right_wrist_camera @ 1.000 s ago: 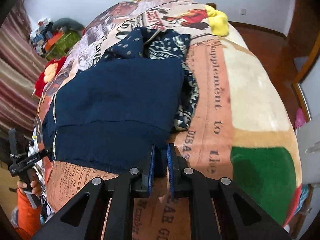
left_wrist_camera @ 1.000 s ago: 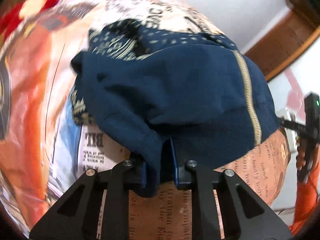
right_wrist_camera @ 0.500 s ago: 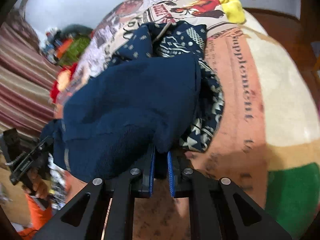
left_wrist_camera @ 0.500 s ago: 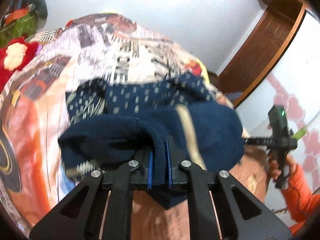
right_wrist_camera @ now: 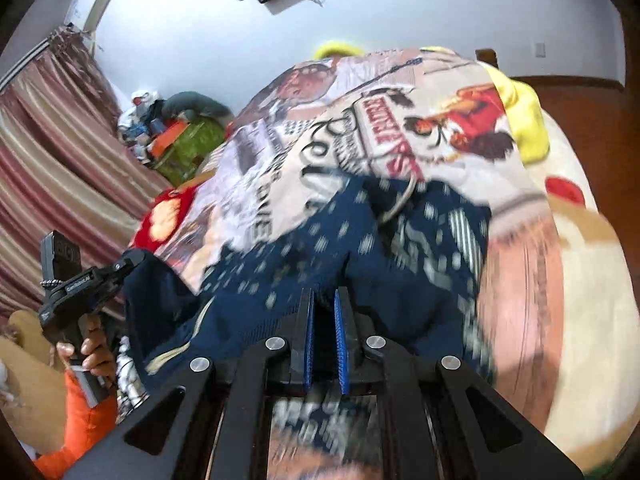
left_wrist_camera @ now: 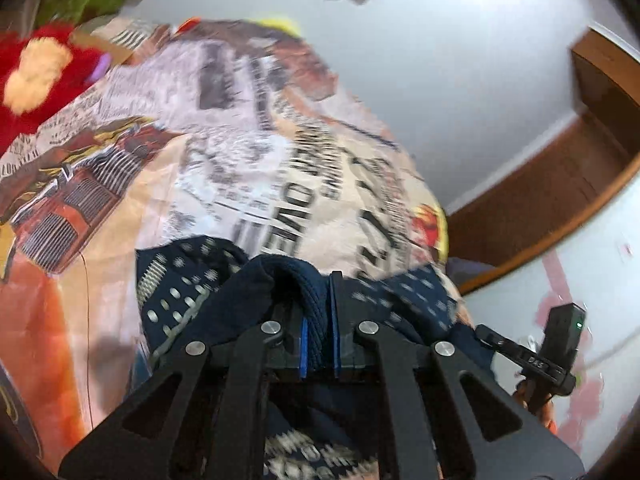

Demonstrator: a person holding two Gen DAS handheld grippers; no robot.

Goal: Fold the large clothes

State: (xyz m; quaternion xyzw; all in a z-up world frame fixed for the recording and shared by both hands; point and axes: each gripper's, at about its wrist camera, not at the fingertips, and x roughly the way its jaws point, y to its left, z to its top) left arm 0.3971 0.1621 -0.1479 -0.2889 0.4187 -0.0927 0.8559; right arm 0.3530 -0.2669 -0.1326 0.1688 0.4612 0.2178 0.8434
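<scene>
A large navy knit sweater (right_wrist_camera: pixel 360 248) with pale dot and stripe patterns lies on a printed bedspread (right_wrist_camera: pixel 400 120). In the left wrist view my left gripper (left_wrist_camera: pixel 318 320) is shut on a thick ribbed navy edge of the sweater (left_wrist_camera: pixel 312 300), lifted over the patterned part. In the right wrist view my right gripper (right_wrist_camera: pixel 322 320) is shut on another navy edge, with the sweater's body bunched ahead of it. The left gripper (right_wrist_camera: pixel 116 272) also shows at the left of the right wrist view, holding cloth. Both pictures are blurred by motion.
The bedspread (left_wrist_camera: pixel 280 152) carries newspaper print and a truck picture. A red plush toy (left_wrist_camera: pixel 36 68) lies at its far left. Striped curtains (right_wrist_camera: pixel 52 168) and a heap of bags (right_wrist_camera: pixel 176 136) stand beyond the bed. A wooden door frame (left_wrist_camera: pixel 560 184) is at the right.
Both grippers have lifted the sweater's lower edge and carried it forward over the patterned top part. The plain navy back that filled the views has folded under them; more wall shows.
</scene>
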